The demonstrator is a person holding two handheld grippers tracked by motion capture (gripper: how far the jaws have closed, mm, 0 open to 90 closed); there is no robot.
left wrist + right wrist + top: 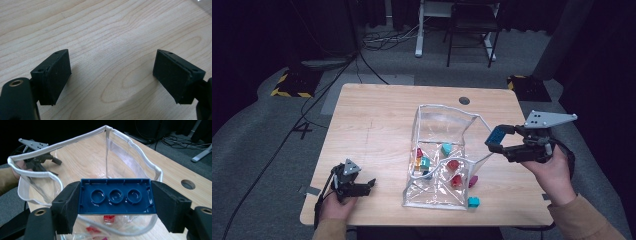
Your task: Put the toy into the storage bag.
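My right gripper is shut on a blue brick, held by its short ends with its hollow underside toward the camera. It hangs just above the right rim of a clear plastic bag with white piping, which stands open on the wooden table. Inside the bag lie several small bricks, red and teal. My left gripper rests open at the table's front left, nothing between its pads.
A teal brick and a magenta brick lie on the table just outside the bag's front right corner. A round cable hole sits near the table's far edge. Beyond the table stand a chair and desk legs with floor cables.
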